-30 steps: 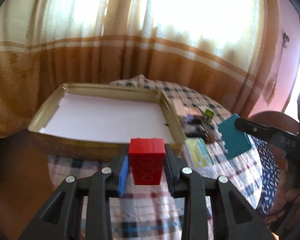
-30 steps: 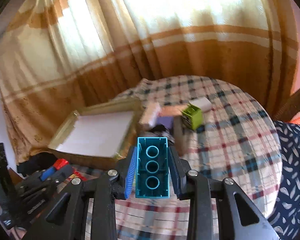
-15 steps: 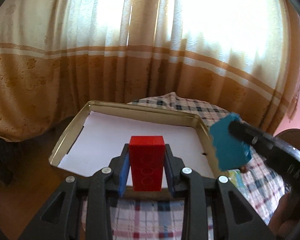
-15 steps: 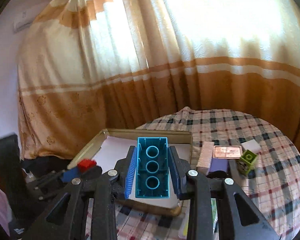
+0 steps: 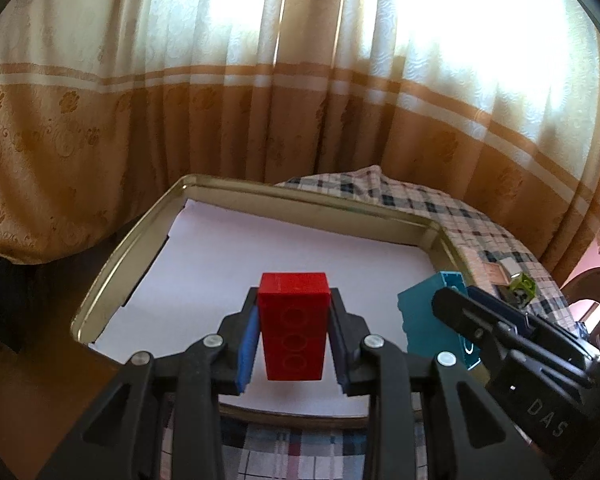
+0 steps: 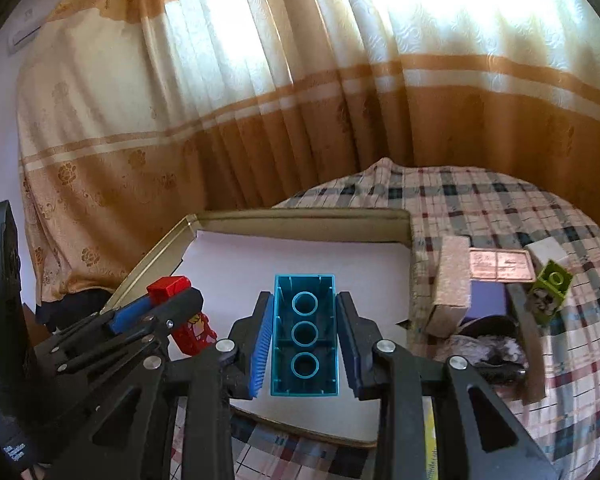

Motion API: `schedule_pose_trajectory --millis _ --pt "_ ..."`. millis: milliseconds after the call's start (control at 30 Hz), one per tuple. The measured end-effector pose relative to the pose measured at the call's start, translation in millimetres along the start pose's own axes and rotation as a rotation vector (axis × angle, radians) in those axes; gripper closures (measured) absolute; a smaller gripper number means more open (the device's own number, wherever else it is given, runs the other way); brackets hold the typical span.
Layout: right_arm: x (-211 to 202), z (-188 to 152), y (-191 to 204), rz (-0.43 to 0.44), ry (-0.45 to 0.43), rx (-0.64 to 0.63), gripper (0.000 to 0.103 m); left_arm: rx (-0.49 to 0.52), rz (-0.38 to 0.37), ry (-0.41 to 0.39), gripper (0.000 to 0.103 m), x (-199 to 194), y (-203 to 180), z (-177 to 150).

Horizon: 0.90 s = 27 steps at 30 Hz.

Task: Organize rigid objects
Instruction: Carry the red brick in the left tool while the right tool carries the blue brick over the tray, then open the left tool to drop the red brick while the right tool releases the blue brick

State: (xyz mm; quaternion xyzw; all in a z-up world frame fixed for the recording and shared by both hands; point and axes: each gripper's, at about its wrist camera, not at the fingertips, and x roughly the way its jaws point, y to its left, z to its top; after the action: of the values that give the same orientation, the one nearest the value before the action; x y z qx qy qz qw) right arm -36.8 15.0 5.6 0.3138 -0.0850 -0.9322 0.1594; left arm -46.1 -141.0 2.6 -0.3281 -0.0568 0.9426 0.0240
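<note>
You are clamping a red brick [image 5: 293, 326] in your left hand-held gripper [image 5: 293, 344] and a teal brick [image 6: 305, 334] in your right hand-held gripper [image 6: 304, 344], each squeezed between the blue pads. Both are hanging over the near part of the gold-rimmed tray [image 5: 112, 268], whose white paper lining [image 5: 280, 252] is lying bare beneath them. The two grippers are sitting close side by side, the teal brick just right of the red one in the left wrist view. Right of the tray, on the checked cloth [image 6: 500, 208] covering the desk, a green block [image 6: 550, 294], a tan box [image 6: 452, 284], a copper-coloured card [image 6: 500, 264] and a small white block [image 6: 546, 250] are lying clustered together. A curtain [image 5: 260, 100] is hanging behind.
</note>
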Motion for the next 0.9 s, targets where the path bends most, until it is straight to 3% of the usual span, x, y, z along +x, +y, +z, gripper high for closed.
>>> schedule_pose_trajectory --millis 233,267,300,333,400,467,633,900 --pt "18.0 -7.8 1.9 0.001 -0.002 -0.018 0.066 -0.006 0.061 0.012 0.070 11.3 2.9 -1.1" --pt "16.4 -7.2 -1.0 -0.003 -0.013 -0.004 0.059 -0.003 0.081 0.009 0.056 11.8 2.0 -1.8" --pt "13.7 -7.6 -4.6 -0.010 -0.030 0.015 0.053 -0.006 0.104 0.006 0.033 12.5 2.3 -2.9" --pt "10.9 -8.2 -8.8 -0.020 -0.047 0.034 0.037 -0.017 0.132 -0.001 0.023 12.6 3.9 -3.5" --pt "3.4 -9.7 -20.4 -0.052 -0.088 0.091 0.027 -0.037 0.172 -0.007 0.006 11.5 6.5 -3.5" --pt "0.9 -10.8 -27.1 -0.018 -0.104 0.123 0.027 -0.042 0.186 -0.007 0.006 11.8 5.8 -4.2" --pt "-2.6 -9.3 -29.7 -0.041 -0.128 0.139 0.027 -0.001 0.256 0.017 0.005 17.0 -2.8 -6.4" --pt "-17.2 -8.1 -32.9 -0.089 -0.186 0.155 0.027 -0.003 0.261 0.009 0.005 14.6 -2.4 -6.0"
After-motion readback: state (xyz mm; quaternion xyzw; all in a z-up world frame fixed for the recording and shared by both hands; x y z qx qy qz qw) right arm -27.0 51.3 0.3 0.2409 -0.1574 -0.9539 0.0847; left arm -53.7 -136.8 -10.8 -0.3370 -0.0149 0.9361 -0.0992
